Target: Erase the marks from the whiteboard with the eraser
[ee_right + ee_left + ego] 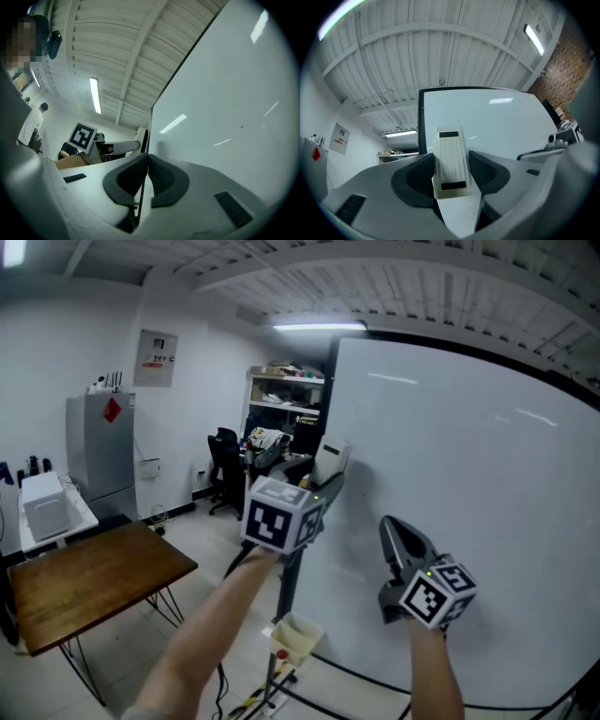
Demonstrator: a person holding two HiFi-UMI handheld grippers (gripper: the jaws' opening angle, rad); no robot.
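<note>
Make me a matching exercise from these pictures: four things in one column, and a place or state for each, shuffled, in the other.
Things:
1. eraser
2. right gripper
3. whiteboard
4. wooden table

Places or states:
A. stands upright at the right of the head view
B. jaws together, nothing between them
C. at the lower left of the head view
D. clamped between the jaws of the left gripper

Pairs: 1-D, 2-B, 3-A, 4-C
</note>
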